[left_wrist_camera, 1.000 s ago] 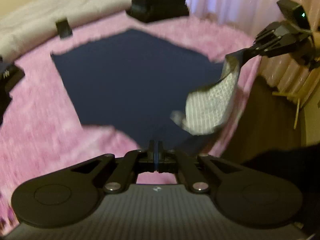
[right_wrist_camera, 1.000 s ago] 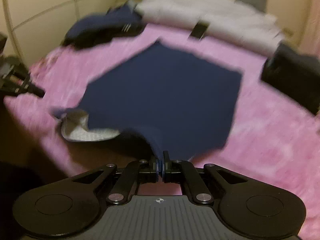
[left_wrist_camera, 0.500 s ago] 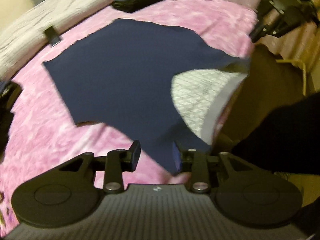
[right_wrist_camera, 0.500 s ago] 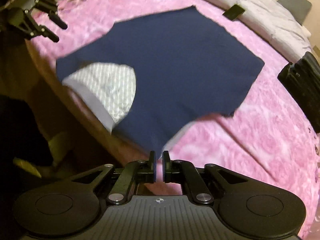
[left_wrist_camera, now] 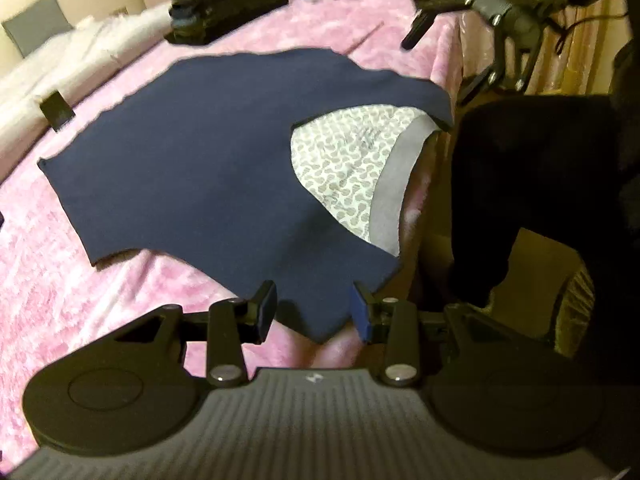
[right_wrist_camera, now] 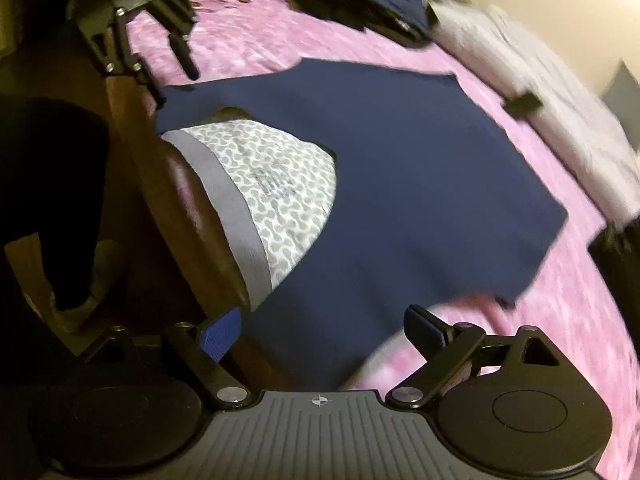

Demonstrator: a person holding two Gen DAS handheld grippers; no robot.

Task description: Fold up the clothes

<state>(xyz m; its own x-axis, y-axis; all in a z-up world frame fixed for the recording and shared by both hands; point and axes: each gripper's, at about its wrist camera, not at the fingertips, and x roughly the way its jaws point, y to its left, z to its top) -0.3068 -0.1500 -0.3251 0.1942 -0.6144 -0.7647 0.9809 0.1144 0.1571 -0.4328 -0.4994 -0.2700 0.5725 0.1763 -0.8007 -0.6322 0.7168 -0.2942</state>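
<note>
Your left gripper (left_wrist_camera: 314,312) is opening, with a corner of the navy shirt (left_wrist_camera: 208,160) between its pads but not pinched. The shirt lies flat on the pink blanket (left_wrist_camera: 52,300) (patterned inside showing at the neck). Your right gripper (right_wrist_camera: 322,330) spreads wider, over the shirt's edge.

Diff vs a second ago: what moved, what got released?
Both let go. The left gripper and right gripper, each shut on a corner of the navy garment before, now have jaws opening, pads off the cloth. The garment dropped and lies flat on the pink blanket, patterned lining showing. Unchanged: the folded dark stack and the bedding.
</note>
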